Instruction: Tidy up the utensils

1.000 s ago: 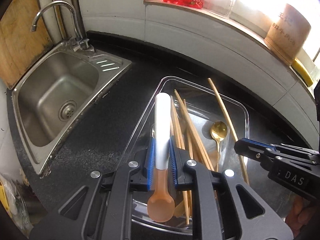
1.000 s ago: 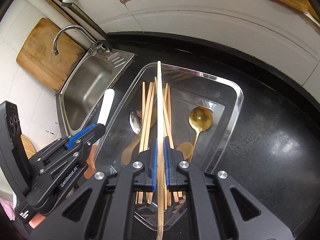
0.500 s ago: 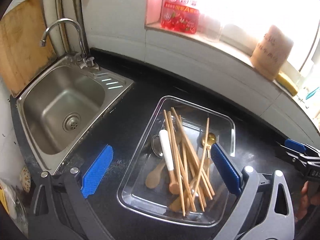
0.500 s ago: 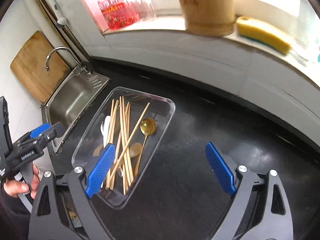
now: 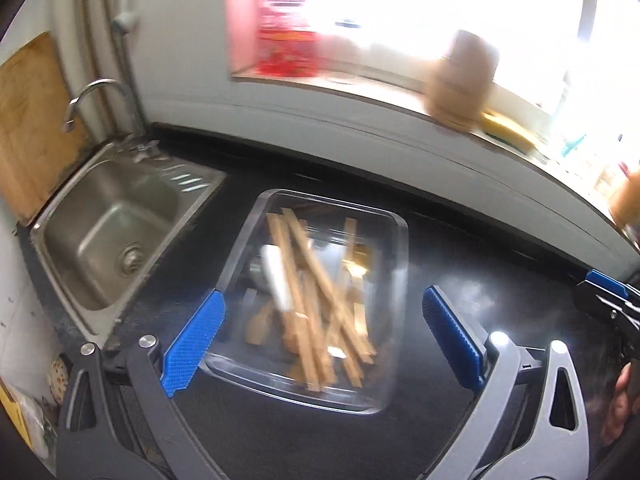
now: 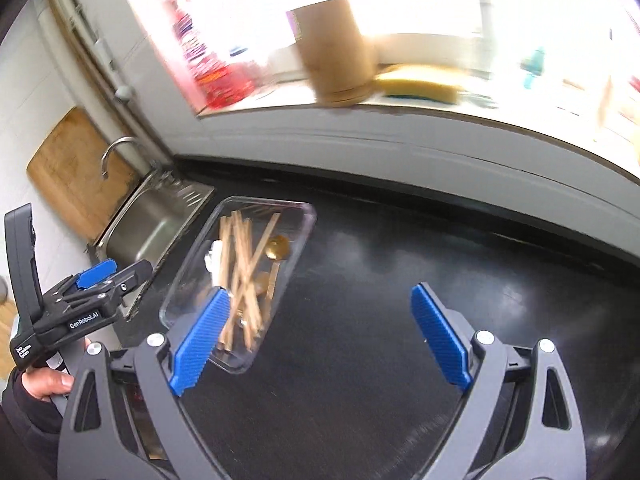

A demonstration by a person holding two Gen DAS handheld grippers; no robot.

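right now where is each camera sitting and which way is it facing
Left wrist: on the left gripper, angled down at the clear tray with chopsticks, sink at left; its open blue fingers and the right gripper's tip show.
Right wrist: on the right gripper, angled down at bare counter; its open fingers, left gripper and a hand show.
Shared: tray, sink, sill.

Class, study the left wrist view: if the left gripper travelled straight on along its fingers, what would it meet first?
Most likely the clear tray of chopsticks, which sits centred between the open left gripper fingers. Depth is uncertain in this blurred view.
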